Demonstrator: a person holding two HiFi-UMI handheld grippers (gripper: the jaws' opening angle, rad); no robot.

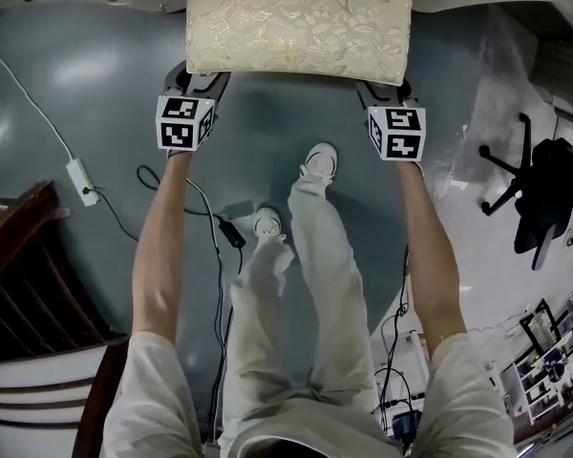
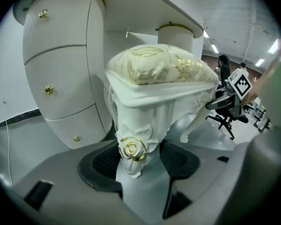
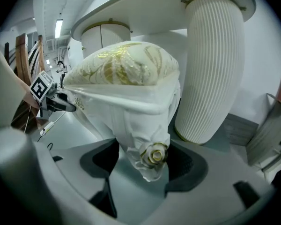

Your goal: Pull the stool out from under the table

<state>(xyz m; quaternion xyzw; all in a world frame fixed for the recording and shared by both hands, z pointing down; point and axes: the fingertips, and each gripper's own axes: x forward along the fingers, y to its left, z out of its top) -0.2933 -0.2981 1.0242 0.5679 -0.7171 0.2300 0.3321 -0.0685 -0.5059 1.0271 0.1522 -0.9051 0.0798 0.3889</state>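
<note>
At 12 o'clock in the head view, the cream-and-gold cushioned stool [image 1: 299, 22] stands on the grey floor [image 1: 76, 84] just in front of the white table [image 3: 215, 64], between its two pedestals. The left gripper [image 2: 138, 159] is clenched on the stool's near leg at 11 o'clock, with the carved gold rose between its pads. The right gripper [image 3: 147, 165] grasps the matching leg at 1 o'clock. A black office chair [image 1: 544, 194] sits at 3 o'clock, a white power strip [image 1: 81, 181] at 9.

Shiny brocade cloth on stool [image 1: 299, 22], glossy smooth floor [image 1: 95, 84]
</note>
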